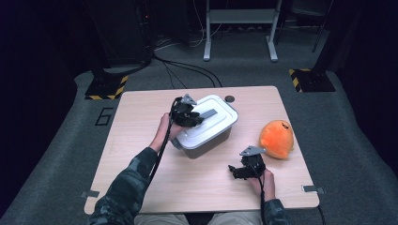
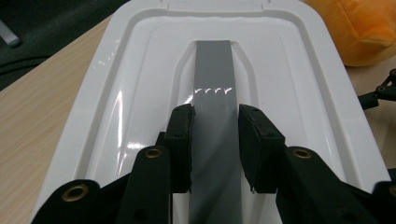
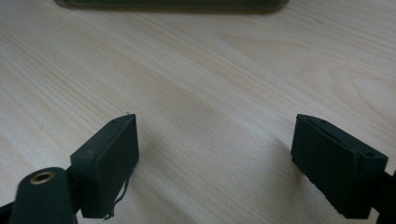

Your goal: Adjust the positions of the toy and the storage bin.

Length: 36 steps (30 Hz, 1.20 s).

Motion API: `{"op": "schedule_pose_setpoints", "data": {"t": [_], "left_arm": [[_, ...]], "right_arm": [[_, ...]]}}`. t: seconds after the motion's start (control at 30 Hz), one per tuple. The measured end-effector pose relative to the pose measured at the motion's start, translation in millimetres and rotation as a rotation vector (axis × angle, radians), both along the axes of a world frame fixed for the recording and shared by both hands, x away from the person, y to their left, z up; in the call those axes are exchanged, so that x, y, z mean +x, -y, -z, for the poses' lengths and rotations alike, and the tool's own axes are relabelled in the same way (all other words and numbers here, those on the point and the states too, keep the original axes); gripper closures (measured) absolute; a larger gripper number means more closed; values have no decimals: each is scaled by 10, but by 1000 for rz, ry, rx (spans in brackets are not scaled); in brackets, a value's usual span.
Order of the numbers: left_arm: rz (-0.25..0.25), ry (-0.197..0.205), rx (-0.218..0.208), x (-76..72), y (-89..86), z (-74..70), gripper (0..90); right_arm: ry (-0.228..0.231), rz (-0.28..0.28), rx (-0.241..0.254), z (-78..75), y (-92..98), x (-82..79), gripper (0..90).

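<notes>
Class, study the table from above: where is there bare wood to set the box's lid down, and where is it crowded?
Bare wood lies left of the box to the table edge, and along the near edge between the forearms. It is crowded on the right, where the orange plush toy sits close behind the right gripper. The left gripper grips the lid's grey handle.

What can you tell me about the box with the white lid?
The box is a grey plastic tub with rounded corners, and the white lid sits shut on it. The lid looks glossy, with raised ridges running around it. A flat grey handle lies in a hollow along its middle. The box stands upright near the middle of the wooden table, turned at a slant. The left gripper is closed on the handle, one pad on each side. An orange plush toy lies apart on its right.
</notes>
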<state>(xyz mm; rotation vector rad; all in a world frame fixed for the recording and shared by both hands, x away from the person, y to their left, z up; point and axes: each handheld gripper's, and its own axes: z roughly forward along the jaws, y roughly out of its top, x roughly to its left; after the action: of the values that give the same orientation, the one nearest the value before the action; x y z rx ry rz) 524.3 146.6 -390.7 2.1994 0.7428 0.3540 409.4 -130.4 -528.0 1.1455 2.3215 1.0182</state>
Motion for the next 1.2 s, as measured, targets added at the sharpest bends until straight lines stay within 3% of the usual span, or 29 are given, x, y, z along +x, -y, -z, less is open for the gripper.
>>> {"op": "schedule_pose_setpoints", "data": {"t": [0.5,1.03,1.2], "left_arm": [[-8,4,-5,-188,-42,10,664],[41,4,-7,-434,-163,15,663],[45,-7,-3,-415,-140,10,621]], "right_arm": [[0,2,0,0,0,0,144],[0,2,-1,0,0,0,144],[0,3,-1,0,1,0,144]]}}
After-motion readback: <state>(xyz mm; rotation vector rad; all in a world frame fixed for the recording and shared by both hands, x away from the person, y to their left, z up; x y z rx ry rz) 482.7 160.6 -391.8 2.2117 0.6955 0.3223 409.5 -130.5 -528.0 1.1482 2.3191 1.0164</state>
